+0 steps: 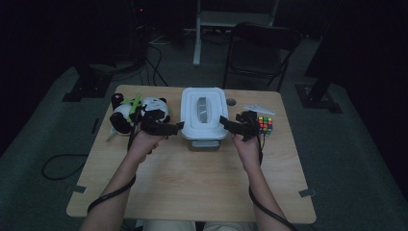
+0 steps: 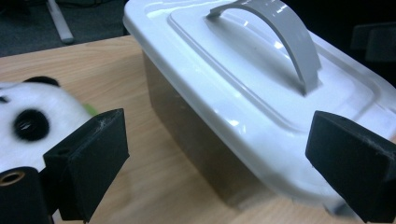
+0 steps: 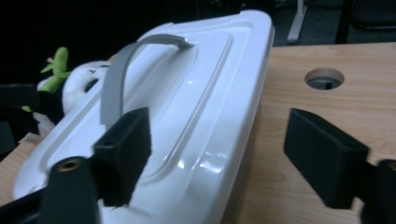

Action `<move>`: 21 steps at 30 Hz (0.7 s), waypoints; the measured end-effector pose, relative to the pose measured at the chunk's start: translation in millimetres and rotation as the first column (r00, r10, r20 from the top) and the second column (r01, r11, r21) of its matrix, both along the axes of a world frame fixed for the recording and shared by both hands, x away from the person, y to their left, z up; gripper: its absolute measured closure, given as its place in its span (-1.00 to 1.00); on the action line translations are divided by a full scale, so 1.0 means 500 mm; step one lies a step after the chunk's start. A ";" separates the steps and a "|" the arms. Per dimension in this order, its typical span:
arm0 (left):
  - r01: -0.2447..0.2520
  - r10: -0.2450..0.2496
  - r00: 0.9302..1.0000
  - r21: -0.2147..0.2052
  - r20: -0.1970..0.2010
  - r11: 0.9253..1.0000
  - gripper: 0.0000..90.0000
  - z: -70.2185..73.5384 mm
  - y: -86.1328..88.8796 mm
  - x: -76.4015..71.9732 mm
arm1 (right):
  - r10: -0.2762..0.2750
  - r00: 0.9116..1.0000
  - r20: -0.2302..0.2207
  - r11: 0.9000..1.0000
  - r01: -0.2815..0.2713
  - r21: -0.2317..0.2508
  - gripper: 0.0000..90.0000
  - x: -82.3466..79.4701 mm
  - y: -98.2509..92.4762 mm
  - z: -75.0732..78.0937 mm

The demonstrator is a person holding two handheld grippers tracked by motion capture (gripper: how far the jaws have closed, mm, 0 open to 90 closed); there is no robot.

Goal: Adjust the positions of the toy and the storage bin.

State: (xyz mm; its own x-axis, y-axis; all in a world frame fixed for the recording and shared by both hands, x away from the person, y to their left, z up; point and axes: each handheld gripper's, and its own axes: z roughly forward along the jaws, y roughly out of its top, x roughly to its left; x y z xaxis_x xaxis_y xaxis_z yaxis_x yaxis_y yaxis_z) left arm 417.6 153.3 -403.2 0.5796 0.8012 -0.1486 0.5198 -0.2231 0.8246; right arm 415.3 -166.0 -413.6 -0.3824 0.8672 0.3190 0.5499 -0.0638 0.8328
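A clear box with a white lid [image 1: 203, 113] and a grey arched handle [image 2: 285, 32] stands at the middle of the wooden table [image 1: 192, 183]. My left gripper [image 1: 175, 127] is at the box's left front corner, open; in the left gripper view [image 2: 217, 140] one jaw hangs over the table by the panda and the other over the lid's corner. My right gripper [image 1: 227, 124] is at the box's right front side, open. In the right gripper view [image 3: 219, 135] one jaw is above the lid [image 3: 187, 107] and the other over bare table, with the lid's edge between them, untouched.
A panda plush [image 1: 144, 111] with a green piece lies left of the box, close behind my left hand. A colour cube [image 1: 265, 124] and a flat pale triangular piece [image 1: 259, 109] sit to the right. A round hole [image 3: 324, 78] is in the tabletop. A chair [image 1: 260, 48] stands beyond the table.
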 end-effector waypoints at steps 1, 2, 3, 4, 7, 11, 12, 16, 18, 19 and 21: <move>0.002 -0.002 1.000 -0.023 -0.015 1.000 -0.85 -0.005 -0.008 0.014 | -0.010 1.000 -0.003 1.000 0.010 -0.001 -0.37 0.005 0.003 -0.002; -0.005 0.004 1.000 -0.017 -0.023 1.000 -0.85 -0.007 -0.012 0.019 | -0.012 1.000 -0.004 1.000 0.012 -0.002 -0.29 0.009 0.005 -0.005; -0.007 0.007 1.000 -0.016 -0.022 1.000 -0.85 -0.010 -0.014 0.024 | -0.022 1.000 -0.007 1.000 0.022 -0.009 -0.27 0.012 0.007 -0.008; -0.011 0.011 1.000 -0.016 -0.025 1.000 -0.78 -0.013 -0.016 0.027 | -0.035 0.999 -0.012 0.999 0.035 -0.009 -0.27 0.016 0.009 -0.011; -0.027 0.026 0.999 -0.018 -0.036 0.999 -0.70 -0.022 -0.016 0.038 | -0.068 0.998 -0.012 0.997 0.067 -0.040 -0.26 0.023 0.014 -0.019; -0.030 0.028 0.998 -0.035 -0.060 0.999 -0.70 -0.036 -0.017 0.050 | -0.079 0.997 -0.022 0.996 0.078 -0.035 -0.21 0.032 0.015 -0.027; -0.029 0.027 0.998 -0.033 -0.057 0.999 -0.70 -0.036 -0.019 0.051 | -0.090 0.996 -0.022 0.995 0.089 -0.036 -0.21 0.032 0.014 -0.029; -0.008 0.005 0.998 -0.038 -0.061 0.999 -0.65 -0.038 -0.025 0.055 | -0.130 0.992 0.002 0.991 0.130 -0.042 -0.17 0.030 0.013 -0.033; -0.001 -0.001 0.998 -0.045 -0.062 0.999 -0.62 -0.038 -0.027 0.057 | -0.075 0.997 -0.035 0.997 0.076 0.028 0.05 0.035 0.007 -0.034; 0.000 -0.002 0.999 -0.046 -0.054 0.999 -0.58 -0.038 -0.027 0.057 | -0.054 0.996 -0.076 0.996 0.059 0.071 0.05 0.040 0.004 -0.035; 0.007 -0.012 0.998 -0.066 -0.062 0.998 -0.46 -0.040 -0.028 0.059 | -0.060 0.995 -0.084 0.993 0.068 0.096 0.04 0.045 0.004 -0.039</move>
